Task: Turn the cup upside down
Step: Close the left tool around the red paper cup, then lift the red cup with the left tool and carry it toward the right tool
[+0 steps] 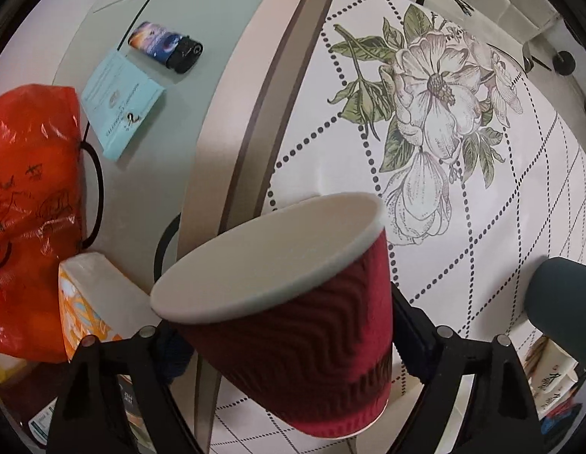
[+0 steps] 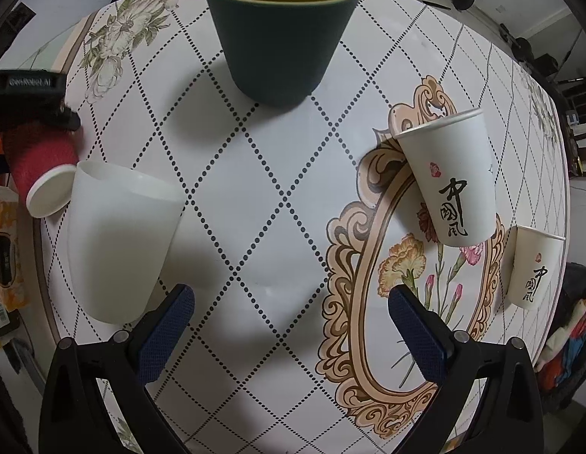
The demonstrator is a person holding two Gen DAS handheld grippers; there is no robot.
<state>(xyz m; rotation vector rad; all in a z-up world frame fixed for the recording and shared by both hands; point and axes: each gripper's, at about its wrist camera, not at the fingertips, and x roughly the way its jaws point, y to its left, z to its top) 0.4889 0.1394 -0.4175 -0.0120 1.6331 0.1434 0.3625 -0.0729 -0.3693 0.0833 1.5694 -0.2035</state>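
Observation:
My left gripper (image 1: 289,344) is shut on a red ribbed paper cup (image 1: 293,340) with a white rim and holds it tilted above the patterned tablecloth (image 1: 482,196). The same cup shows at the far left of the right wrist view (image 2: 39,162), tipped with its rim low, under the left gripper (image 2: 31,102). My right gripper (image 2: 293,325) is open and empty above the cloth. Ahead of it stand a dark green cup with a yellow inside (image 2: 281,34), a white plastic cup (image 2: 115,242) and two printed white paper cups (image 2: 455,178) (image 2: 535,268).
At the left of the table lie an orange plastic bag (image 1: 31,208), a light blue booklet (image 1: 118,102), a lighter (image 1: 164,45) and an orange-white box (image 1: 88,302). The dark green cup's edge shows at the right (image 1: 565,299). The table edge runs along the right (image 2: 557,151).

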